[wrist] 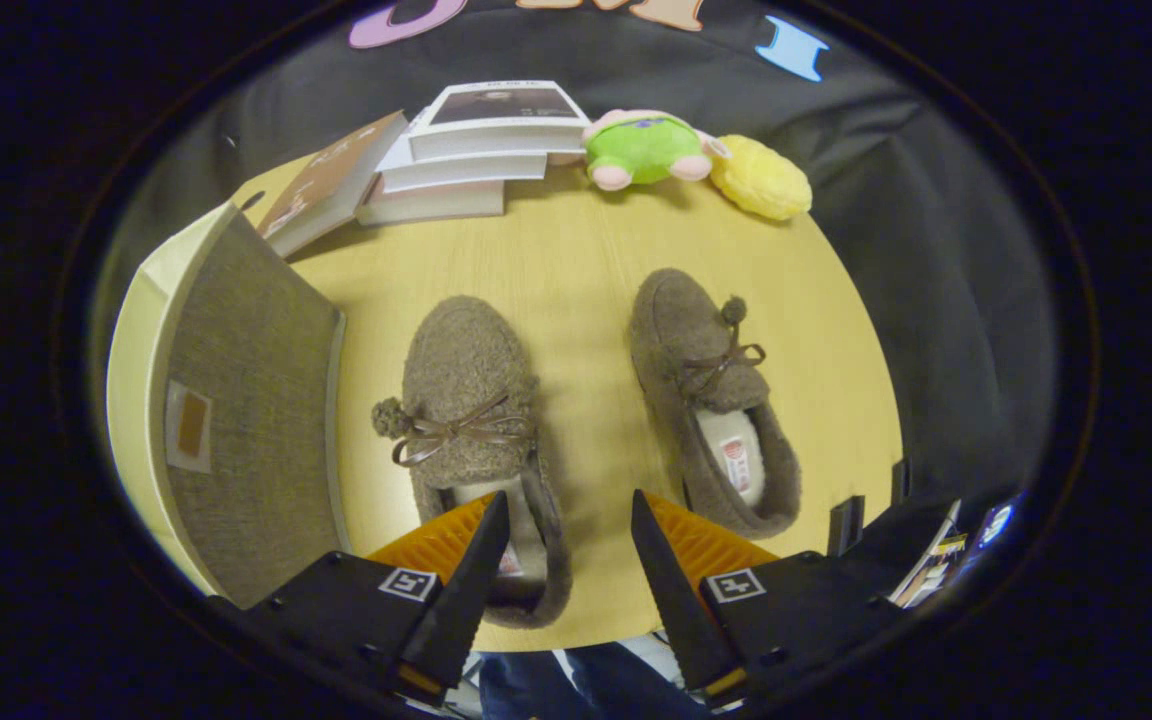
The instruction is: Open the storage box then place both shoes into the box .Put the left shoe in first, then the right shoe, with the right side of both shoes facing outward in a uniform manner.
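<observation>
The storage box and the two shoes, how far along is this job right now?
Nothing looks done yet. The storage box sits left of the shoes with its lid seemingly on. Both the left shoe and the right shoe rest on the table. The gripper is open, its fingers holding nothing, one over the left shoe's heel. Left: open the box, load left shoe, then right.

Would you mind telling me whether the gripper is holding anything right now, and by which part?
Nothing is held. The gripper is open, its fingers apart above the table, with the left shoe's heel end beside one finger.
</observation>
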Motion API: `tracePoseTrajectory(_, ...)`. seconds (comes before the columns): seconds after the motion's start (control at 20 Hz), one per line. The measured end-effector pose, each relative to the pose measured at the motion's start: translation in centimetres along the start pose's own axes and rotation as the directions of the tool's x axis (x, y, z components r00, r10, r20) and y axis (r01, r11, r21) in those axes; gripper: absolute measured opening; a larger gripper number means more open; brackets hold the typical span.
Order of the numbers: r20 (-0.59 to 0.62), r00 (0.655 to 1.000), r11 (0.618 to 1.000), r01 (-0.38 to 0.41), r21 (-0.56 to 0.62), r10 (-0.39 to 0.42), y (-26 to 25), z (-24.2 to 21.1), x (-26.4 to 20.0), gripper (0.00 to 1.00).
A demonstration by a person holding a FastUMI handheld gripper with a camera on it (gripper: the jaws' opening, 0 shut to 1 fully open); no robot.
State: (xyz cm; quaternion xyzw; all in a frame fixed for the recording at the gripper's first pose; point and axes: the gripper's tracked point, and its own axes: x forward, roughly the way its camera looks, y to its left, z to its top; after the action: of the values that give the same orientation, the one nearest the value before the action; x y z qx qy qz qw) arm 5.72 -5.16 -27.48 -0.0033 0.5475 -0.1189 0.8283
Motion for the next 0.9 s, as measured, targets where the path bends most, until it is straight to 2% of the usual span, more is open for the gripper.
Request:
tracePoseTrajectory(0.3, -0.059, 0.998, 1.000, -0.001, -0.013, 0.001, 0.0, -1.1, 2.8, 0.65)
tracePoseTrajectory(0.45, -0.072, 0.997, 1.000, -0.015, 0.017, 0.016, 0.1, -1.2, 3.1, 0.65)
tracePoseTrajectory(0.55, -0.094, 0.993, 0.997, -0.076, 0.025, 0.078, 1.3, -1.1, 3.1, 0.47)
tracePoseTrajectory(0.7, -0.110, 0.991, 0.997, -0.082, -0.017, 0.079, 1.8, -1.3, 3.3, 0.19)
tracePoseTrajectory(0.8, -0.113, 0.991, 0.997, -0.073, -0.024, 0.070, 2.2, -1.4, 3.4, 0.19)
tracePoseTrajectory(0.85, -0.110, 0.992, 0.998, -0.059, -0.031, 0.055, 2.1, -1.1, 3.3, 0.11)
tracePoseTrajectory(0.9, -0.108, 0.993, 0.999, -0.043, -0.029, 0.040, 2.0, -1.2, 3.3, 0.11)
